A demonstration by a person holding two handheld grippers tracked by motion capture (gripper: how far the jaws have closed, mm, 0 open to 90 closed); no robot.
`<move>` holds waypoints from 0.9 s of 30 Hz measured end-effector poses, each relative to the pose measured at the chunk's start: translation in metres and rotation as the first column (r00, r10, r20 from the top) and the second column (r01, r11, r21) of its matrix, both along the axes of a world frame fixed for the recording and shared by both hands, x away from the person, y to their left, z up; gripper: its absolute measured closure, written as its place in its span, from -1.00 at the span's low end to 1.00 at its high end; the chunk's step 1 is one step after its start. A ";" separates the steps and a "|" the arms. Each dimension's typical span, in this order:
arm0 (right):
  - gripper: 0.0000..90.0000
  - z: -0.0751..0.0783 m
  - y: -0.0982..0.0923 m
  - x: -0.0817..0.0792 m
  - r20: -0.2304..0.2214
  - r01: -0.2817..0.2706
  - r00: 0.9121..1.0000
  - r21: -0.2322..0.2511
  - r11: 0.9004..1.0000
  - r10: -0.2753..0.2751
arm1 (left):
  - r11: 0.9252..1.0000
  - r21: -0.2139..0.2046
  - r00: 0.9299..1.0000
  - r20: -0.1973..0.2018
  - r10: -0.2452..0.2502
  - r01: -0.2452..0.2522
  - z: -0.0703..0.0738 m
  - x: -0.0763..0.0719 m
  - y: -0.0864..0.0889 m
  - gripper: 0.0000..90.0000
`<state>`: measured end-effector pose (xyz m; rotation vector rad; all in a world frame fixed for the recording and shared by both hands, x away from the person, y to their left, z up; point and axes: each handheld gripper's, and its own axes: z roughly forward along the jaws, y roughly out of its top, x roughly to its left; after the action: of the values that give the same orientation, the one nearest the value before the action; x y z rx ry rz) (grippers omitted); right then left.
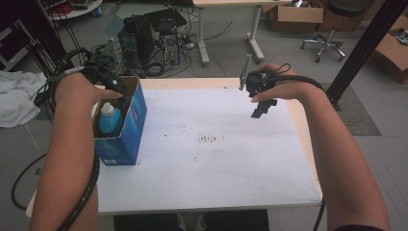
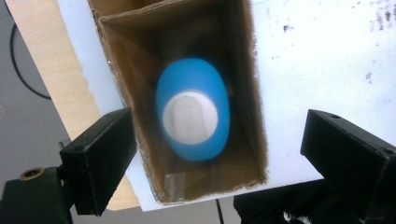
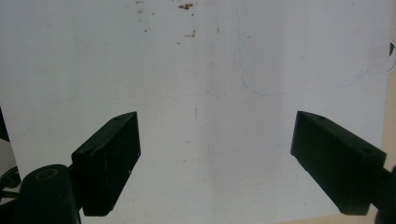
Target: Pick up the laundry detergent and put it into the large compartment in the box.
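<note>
Your bottle [image 2: 192,109] stands inside the box [image 1: 130,126]; left gripper [image 2: 219,163] jaws released above it, right gripper [image 3: 215,158] jaws spread, empty.

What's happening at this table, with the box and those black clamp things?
A person holds a two-jaw gripper in each hand. The left gripper hangs right above an open blue carton at the table's left edge. A blue bottle with a white cap stands upright inside the carton; the jaws are apart and clear of it. The right gripper, also open and empty, hovers over the white sheet covering the table.
</note>
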<state>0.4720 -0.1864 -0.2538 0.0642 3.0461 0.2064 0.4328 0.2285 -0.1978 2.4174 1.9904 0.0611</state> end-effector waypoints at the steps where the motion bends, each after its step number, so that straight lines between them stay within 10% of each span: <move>1: -0.64 0.000 0.000 0.000 0.000 0.000 1.000 0.000 1.000 0.000 | 1.000 0.000 1.000 0.000 0.000 0.000 0.000 0.000 0.000 -0.76; 18: -0.64 0.003 -0.005 -0.003 -0.004 0.008 1.000 -0.003 1.000 -0.008 | 0.994 0.023 0.995 -0.003 -0.104 0.104 0.024 -0.001 -0.027 -0.99; 27: -0.64 0.004 -0.004 -0.002 0.004 0.016 1.000 0.005 1.000 -0.016 | 0.962 -0.038 0.963 0.022 -0.268 0.269 0.030 0.002 -0.055 -1.00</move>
<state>0.4696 -0.1904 -0.2498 0.0891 3.0405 0.2121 0.4349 0.1736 -0.1676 2.6242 1.6204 0.0378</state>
